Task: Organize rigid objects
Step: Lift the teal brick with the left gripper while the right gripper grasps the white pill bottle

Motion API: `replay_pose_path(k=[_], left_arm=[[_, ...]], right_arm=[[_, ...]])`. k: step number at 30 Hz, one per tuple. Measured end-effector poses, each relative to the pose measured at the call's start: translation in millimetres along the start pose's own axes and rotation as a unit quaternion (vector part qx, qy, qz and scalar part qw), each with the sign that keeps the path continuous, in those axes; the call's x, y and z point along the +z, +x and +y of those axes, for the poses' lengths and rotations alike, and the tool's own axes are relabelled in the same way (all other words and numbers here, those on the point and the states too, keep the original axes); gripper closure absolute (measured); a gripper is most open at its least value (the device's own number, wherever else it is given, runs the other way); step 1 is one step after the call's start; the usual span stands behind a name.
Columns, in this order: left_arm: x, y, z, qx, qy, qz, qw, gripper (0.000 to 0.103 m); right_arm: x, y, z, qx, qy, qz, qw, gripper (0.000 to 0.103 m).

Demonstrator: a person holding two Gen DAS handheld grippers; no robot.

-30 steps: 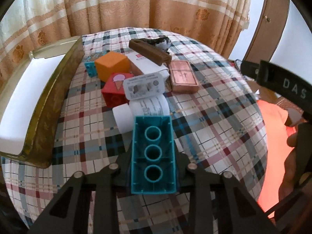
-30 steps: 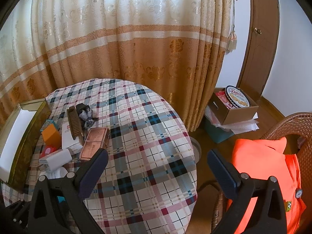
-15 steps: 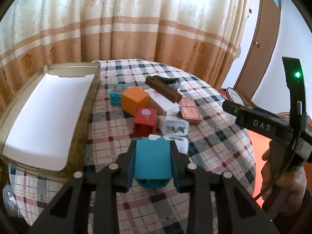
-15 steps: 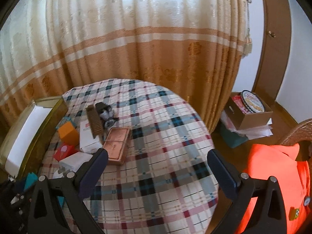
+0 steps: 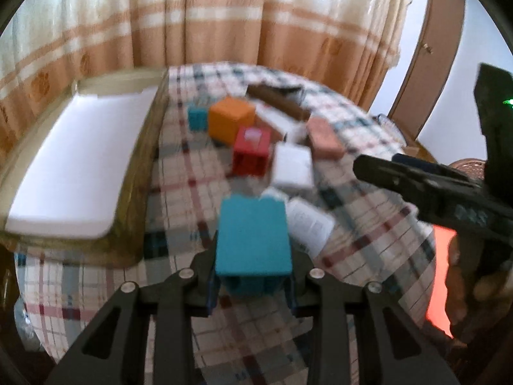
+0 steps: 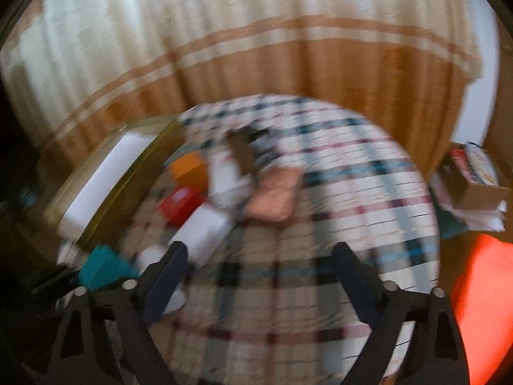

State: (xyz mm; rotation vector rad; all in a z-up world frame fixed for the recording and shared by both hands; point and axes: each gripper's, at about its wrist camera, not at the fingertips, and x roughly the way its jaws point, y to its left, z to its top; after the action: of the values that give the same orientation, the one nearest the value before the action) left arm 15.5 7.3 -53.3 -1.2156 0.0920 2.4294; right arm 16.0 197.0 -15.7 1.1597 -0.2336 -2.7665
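Carrying the teal plastic building brick (image 5: 253, 240), the left gripper (image 5: 253, 276) pinches it between both fingers, lifted above the checked tablecloth (image 5: 179, 173). To do this well, keep the pinch firm, swing across to the gold-rimmed tray with its white liner (image 5: 77, 166) and lower the brick flat inside. The right gripper (image 6: 259, 276) has just been narrowing its spread fingers, with nothing between them. A round table stands before tan-banded cream curtains (image 5: 198, 16); 1 wooden door (image 5: 439, 48) is beyond.
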Motion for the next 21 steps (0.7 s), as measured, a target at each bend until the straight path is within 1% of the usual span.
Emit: replay_pose_path(k=[1,4,6,11,14,18,21], left_arm=[[-1.8,2.1,1.8,0.000,-0.005,0.005,1.0000,0.071],[-3.6,1.6,4.9,0.011,-0.005,0.001,0.9999,0.071],[-2.5,0.0,9.9,0.016,-0.010,-0.006,0.9998,0.072],[-2.0,1.7,17.5,0.004,-0.027,-0.017,0.9995,0.072],[-2.9,1.7,15.1,0.007,-0.017,-0.022,0.9996,0.072],[-0.6,-5.0,18.5,-0.004,-0.018,-0.032,0.9993,0.072],[2.4,-20.3,17.1,0.016,0.001,-0.053,0.9985,0.072]], right_arm=[[-3.5,2.9,5.5,0.014,-0.009,0.009,1.000,0.021],[-10.7,11.4,17.0,0.040,-0.027,0.033,0.998,0.037],[-14.0,16.5,23.5,0.059,-0.033,0.049,0.997,0.039],[-15.0,23.2,30.7,0.105,-0.017,0.066,0.992,0.039],[-15.3,25.7,38.4,0.118,-0.021,0.070,0.990,0.040],[-13.7,21.5,44.0,0.127,-0.030,0.069,0.989,0.040],[-11.7,22.0,43.4,0.135,-0.018,0.074,0.988,0.040]])
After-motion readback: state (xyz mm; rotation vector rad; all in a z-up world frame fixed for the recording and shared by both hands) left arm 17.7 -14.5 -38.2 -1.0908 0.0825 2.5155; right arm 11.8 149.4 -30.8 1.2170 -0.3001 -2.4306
